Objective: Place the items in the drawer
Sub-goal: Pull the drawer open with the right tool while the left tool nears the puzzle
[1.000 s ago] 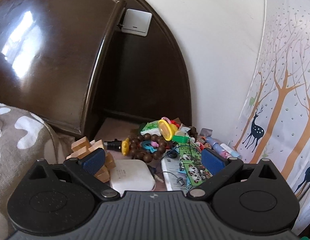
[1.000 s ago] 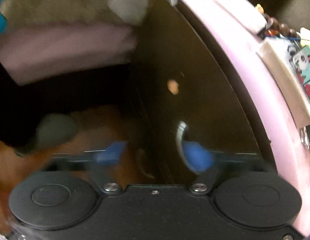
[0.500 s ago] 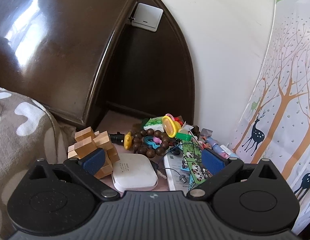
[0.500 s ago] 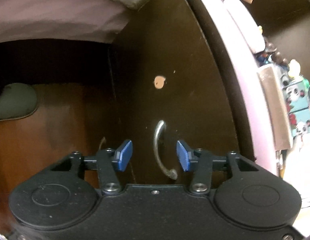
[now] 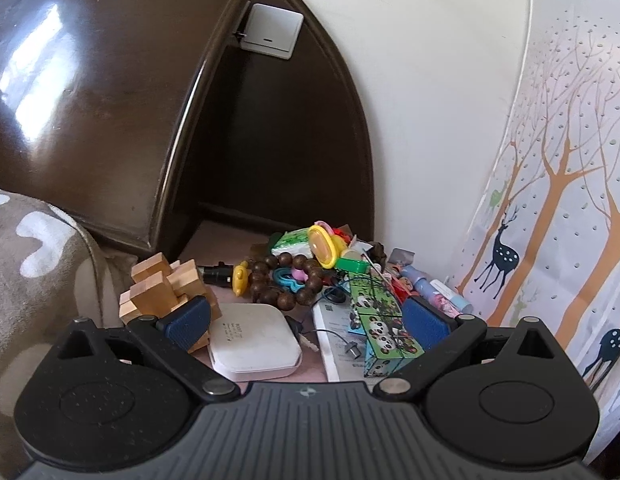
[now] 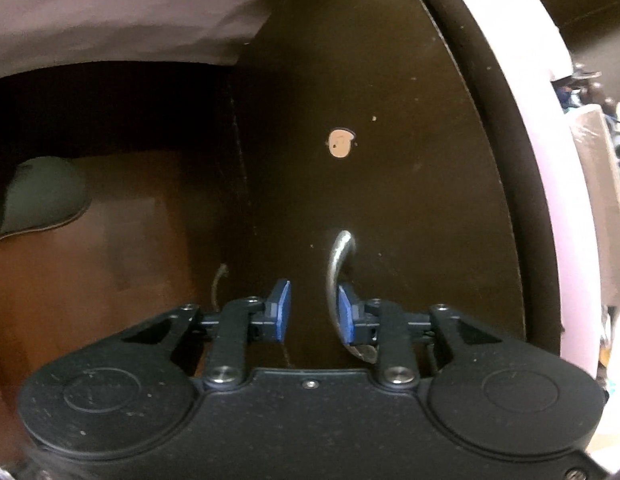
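right tongs point(image 6: 314, 312) point down at the dark drawer front point(image 6: 390, 160), jaws narrow and closing. the curved metal handle point(image 6: 337, 268) sits between them, just against the right pad point(image 6: 347, 312), the left pad apart from it; a full grip looks unlikely, though the view is soft. beyond it, a pale chip point(image 6: 341, 143) in the wood.

left tongs point(image 5: 305, 318) stand wide, holding nothing, above the cluttered nightstand top point(image 5: 213, 240). nearest lies a white box point(image 5: 255, 342), beside it a panda carton point(image 5: 380, 320), a wooden puzzle point(image 5: 161, 284) to the left. farther back, dark beads point(image 5: 287, 280) and a yellow disc point(image 5: 322, 246).
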